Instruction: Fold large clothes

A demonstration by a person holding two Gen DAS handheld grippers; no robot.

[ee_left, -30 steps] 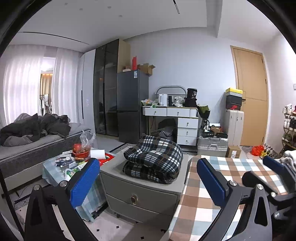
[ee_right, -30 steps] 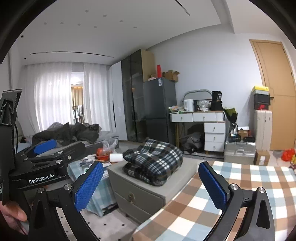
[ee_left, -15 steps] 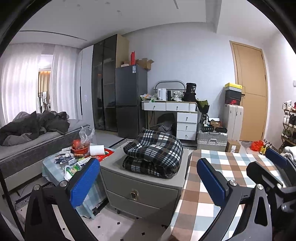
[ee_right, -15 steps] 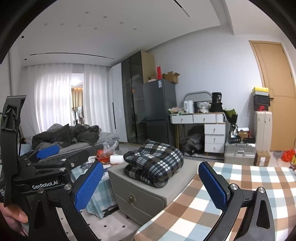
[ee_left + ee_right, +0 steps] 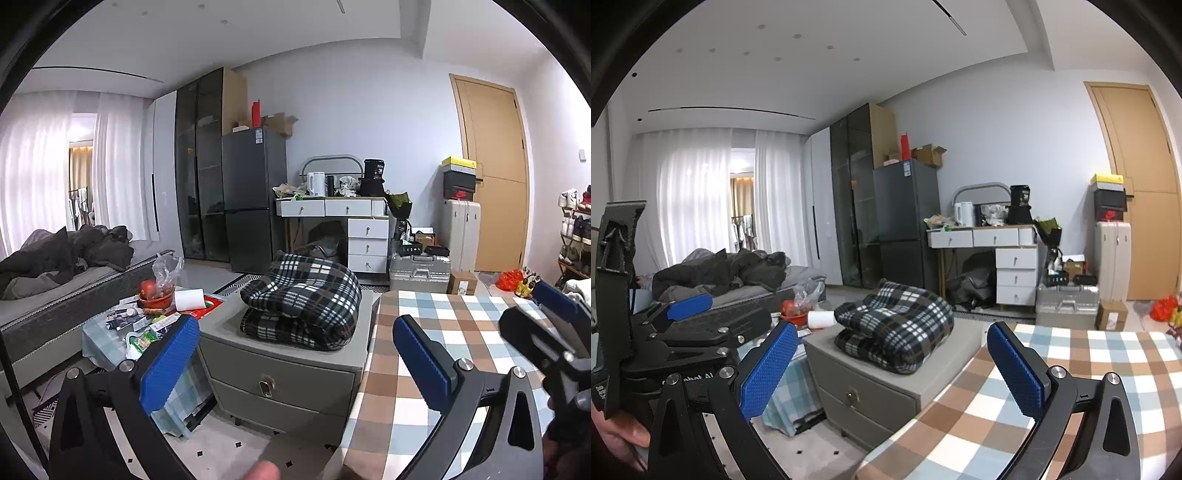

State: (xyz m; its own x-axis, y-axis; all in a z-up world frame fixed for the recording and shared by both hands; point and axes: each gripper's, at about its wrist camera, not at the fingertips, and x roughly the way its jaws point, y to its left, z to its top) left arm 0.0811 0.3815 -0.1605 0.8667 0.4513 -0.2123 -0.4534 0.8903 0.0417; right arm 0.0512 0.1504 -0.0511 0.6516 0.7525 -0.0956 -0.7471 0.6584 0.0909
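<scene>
Ahead on the grey cabinet (image 5: 280,354), the folded plaid garment (image 5: 301,301) lies between both wide, empty grippers, nearer the left gripper (image 5: 295,362) than the right gripper (image 5: 892,363).

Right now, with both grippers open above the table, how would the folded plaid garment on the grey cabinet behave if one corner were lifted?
The plaid garment looks like thick, soft fleece, so it would probably droop and unfold rather than lift as one bundle. Its bulging folded layers suggest it is bulky but fairly light. Resting loosely on the cabinet, it would likely drag, not roll.
</scene>
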